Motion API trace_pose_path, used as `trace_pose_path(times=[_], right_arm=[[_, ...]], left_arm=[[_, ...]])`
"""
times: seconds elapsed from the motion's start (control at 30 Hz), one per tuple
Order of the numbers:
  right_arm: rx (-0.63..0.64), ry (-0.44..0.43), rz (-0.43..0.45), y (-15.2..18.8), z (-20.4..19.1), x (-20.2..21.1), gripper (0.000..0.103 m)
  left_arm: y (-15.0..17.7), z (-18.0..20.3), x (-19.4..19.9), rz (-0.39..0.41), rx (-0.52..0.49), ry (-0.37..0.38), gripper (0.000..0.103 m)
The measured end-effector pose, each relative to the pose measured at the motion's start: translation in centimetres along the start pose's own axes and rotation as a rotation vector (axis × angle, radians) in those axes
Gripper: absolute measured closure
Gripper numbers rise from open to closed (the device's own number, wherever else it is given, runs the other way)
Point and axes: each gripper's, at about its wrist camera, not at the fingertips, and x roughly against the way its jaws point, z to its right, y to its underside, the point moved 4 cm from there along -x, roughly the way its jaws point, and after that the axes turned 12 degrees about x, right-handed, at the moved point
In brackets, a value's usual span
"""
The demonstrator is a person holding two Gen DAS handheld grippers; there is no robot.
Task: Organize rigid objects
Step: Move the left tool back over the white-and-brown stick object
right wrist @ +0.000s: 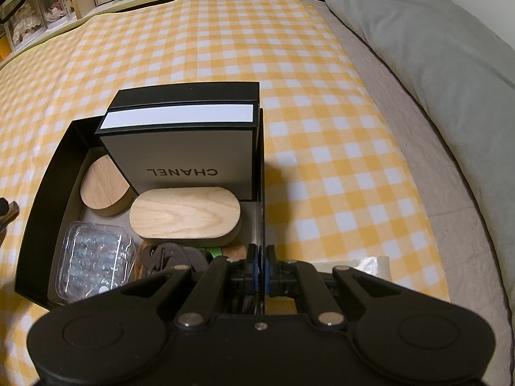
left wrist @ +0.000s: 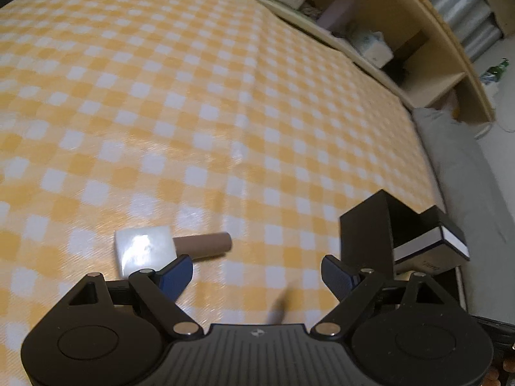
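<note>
In the left wrist view, a small object with a white block head [left wrist: 145, 249] and a brown cylinder handle [left wrist: 206, 246] lies on the yellow checked cloth [left wrist: 225, 112]. It sits just beyond the left fingertip [left wrist: 177, 276] of my left gripper [left wrist: 257, 276], which is open with nothing between its fingers. The open black box [left wrist: 367, 234] stands to the right. In the right wrist view, my right gripper [right wrist: 261, 270] is shut on the right wall of the black box [right wrist: 42, 193]. The box holds a cream lettered box [right wrist: 183, 148], two wooden containers [right wrist: 185, 214] and a clear plastic case [right wrist: 93, 260].
A grey pillow [right wrist: 418, 38] lies along the right side of the bed, past the cloth's edge. Shelves with boxes and clutter [left wrist: 370, 41] line the far side. A small white item [right wrist: 370, 265] lies on the cloth right of the right gripper. Dark small items [right wrist: 170, 255] fill the box's near corner.
</note>
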Motion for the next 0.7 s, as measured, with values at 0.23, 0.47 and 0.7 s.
trace_pose_path(times=[0.23,0.47,0.7], right_arm=[[-0.001,-0.001,0.001,0.0,0.0,0.0,0.098],[0.0,0.0,0.0,0.0,0.0,0.0,0.098],[0.001,0.0,0.0,0.0,0.0,0.0,0.098]], left_arm=[[0.3,-0.3,2.0,-0.009,-0.089,-0.096,0.014],[0.8,0.8,3.3,0.082,-0.408,-0.248,0.0],[0.6,-0.9,1.3,0.053,-0.483,-0.25,0.0]])
